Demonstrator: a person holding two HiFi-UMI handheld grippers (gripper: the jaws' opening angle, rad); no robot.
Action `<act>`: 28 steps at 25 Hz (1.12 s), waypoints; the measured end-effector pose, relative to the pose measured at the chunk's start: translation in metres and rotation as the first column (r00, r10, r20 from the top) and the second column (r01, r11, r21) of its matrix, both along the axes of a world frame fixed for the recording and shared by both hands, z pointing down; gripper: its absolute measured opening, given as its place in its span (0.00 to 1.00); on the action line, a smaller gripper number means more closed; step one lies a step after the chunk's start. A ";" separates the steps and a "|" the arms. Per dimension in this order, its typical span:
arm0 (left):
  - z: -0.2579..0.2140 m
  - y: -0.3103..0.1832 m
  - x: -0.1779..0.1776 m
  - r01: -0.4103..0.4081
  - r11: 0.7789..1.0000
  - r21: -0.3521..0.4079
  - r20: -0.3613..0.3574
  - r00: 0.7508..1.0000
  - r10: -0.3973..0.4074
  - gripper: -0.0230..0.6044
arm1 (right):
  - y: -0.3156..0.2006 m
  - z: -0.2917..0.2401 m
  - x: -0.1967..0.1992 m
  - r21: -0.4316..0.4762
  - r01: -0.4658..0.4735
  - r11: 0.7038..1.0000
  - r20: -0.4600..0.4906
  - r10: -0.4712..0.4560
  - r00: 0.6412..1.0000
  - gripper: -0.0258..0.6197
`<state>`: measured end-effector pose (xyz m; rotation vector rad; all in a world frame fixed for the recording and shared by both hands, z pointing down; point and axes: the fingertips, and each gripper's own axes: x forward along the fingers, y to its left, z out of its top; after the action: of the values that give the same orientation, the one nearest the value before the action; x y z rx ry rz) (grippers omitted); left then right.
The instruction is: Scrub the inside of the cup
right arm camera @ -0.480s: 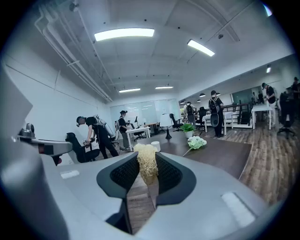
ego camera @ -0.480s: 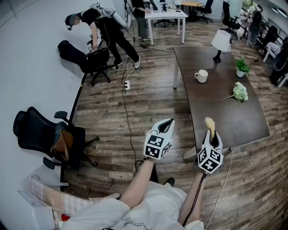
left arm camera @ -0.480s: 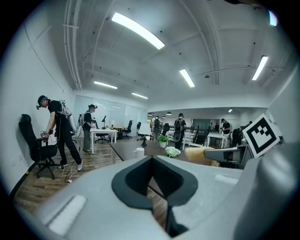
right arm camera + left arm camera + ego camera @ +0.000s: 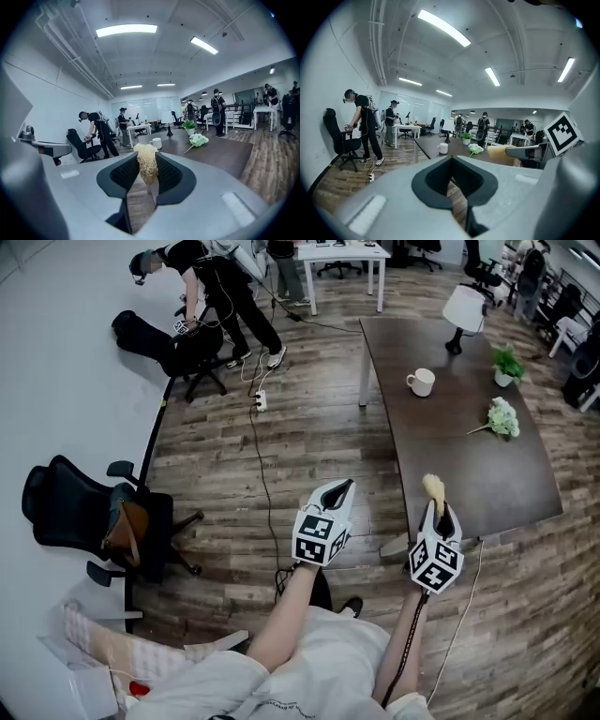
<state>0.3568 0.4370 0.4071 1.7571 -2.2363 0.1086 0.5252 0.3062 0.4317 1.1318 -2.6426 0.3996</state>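
Note:
A white cup (image 4: 421,382) stands upright on the dark table (image 4: 469,474), well beyond both grippers. It also shows small in the left gripper view (image 4: 442,148) and the right gripper view (image 4: 155,143). My right gripper (image 4: 437,510) hovers over the table's near edge, shut on a pale yellow fibrous scrubber (image 4: 433,487). The scrubber (image 4: 146,164) sticks up between the jaws. My left gripper (image 4: 343,487) hangs over the wooden floor left of the table, shut with nothing in it (image 4: 452,176).
On the table stand a white lamp (image 4: 464,310), a small potted plant (image 4: 506,365) and a white flower bunch (image 4: 503,416). A cable (image 4: 262,474) crosses the floor. A black office chair (image 4: 84,521) is at the left. People work at the far left near a white desk (image 4: 337,254).
The head view has shifted slightly, so the table and cup sit a little higher in the picture. Both grippers keep the same pose, and the scrubber stays held.

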 end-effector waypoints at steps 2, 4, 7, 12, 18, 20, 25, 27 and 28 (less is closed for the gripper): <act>0.002 -0.004 -0.004 -0.004 1.000 -0.001 -0.008 1.000 0.004 0.04 | -0.004 0.002 -0.002 -0.003 -0.006 1.000 -0.008 0.006 1.000 0.24; 0.003 -0.011 -0.009 -0.013 1.000 0.001 -0.011 1.000 0.013 0.04 | -0.010 0.003 -0.005 -0.014 -0.018 1.000 0.000 0.018 1.000 0.24; 0.004 -0.025 -0.024 -0.028 1.000 0.000 -0.013 1.000 0.028 0.04 | -0.020 0.003 -0.015 -0.026 -0.036 0.999 0.014 0.037 0.999 0.24; 0.005 -0.059 -0.054 -0.057 0.998 -0.004 -0.032 0.998 0.057 0.04 | -0.038 0.009 -0.038 -0.047 -0.060 0.997 -0.018 0.060 0.998 0.24; 0.011 -0.118 -0.075 -0.181 0.982 -0.052 -0.030 0.983 0.180 0.04 | -0.070 0.008 -0.065 -0.056 -0.090 0.994 -0.069 0.086 0.994 0.25; 0.010 -0.135 -0.084 -0.216 0.975 -0.051 -0.025 0.976 0.215 0.04 | -0.081 0.006 -0.076 -0.036 -0.076 0.996 -0.098 0.072 0.993 0.25; 0.007 -0.162 -0.114 -0.269 0.963 -0.029 -0.034 0.963 0.268 0.04 | -0.108 -0.001 -0.097 0.032 -0.063 0.997 -0.213 0.068 0.975 0.25; 0.008 -0.168 -0.132 -0.284 0.958 -0.034 -0.030 0.959 0.283 0.04 | -0.120 -0.008 -0.109 0.052 -0.091 0.994 -0.205 0.100 0.974 0.25; 0.009 -0.171 -0.143 -0.288 0.957 -0.037 -0.027 0.958 0.287 0.04 | -0.126 -0.011 -0.117 0.059 -0.101 0.993 -0.197 0.111 0.974 0.25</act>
<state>0.2140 0.2660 0.4159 2.0399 -1.9358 0.1943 0.4080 0.1801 0.4210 1.2616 -2.4374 0.2284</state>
